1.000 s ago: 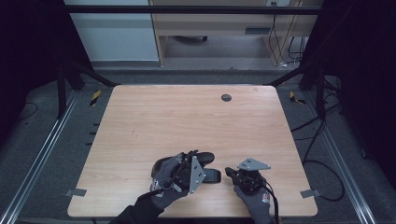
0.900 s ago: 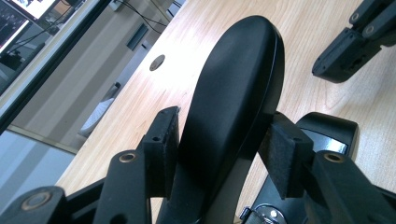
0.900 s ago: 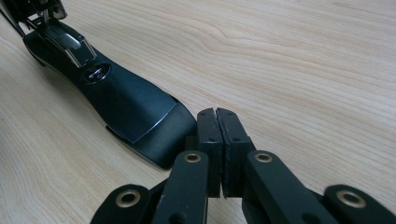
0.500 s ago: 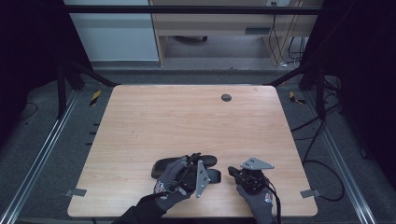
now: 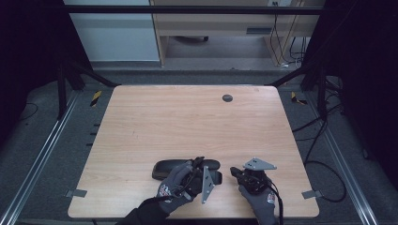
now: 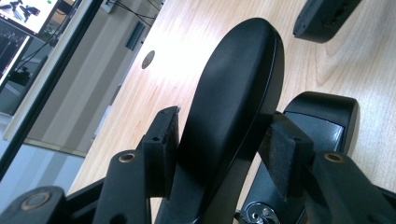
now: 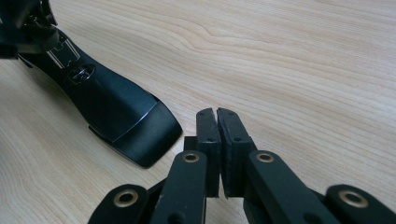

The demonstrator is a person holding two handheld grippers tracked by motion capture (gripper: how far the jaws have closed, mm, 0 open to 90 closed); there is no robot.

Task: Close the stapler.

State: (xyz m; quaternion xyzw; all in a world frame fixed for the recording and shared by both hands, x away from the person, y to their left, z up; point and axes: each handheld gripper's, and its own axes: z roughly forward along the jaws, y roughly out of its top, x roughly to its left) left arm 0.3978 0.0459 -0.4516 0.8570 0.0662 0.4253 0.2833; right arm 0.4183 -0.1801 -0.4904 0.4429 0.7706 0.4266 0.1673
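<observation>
A black stapler (image 5: 164,168) lies near the table's front edge, long side across. My left gripper (image 5: 199,165) is shut on its rounded top arm (image 6: 233,84), one pad pressing each flank. Under the arm lies the stapler's flat base (image 6: 322,121). The base's square end (image 7: 126,121) with its metal anvil points toward my right gripper (image 7: 217,114). That gripper is shut with nothing between its pads and rests just right of the stapler (image 5: 234,172), a small gap apart. Gloved hands hold both grippers.
The wooden table (image 5: 187,122) has a round dark grommet (image 5: 227,98) near its far edge. Metal rails and cables run along both sides on the floor. A desk frame stands beyond the table.
The left hand and its grey plate have shifted slightly toward the near edge while holding the stapler. The right gripper has stayed in place.
</observation>
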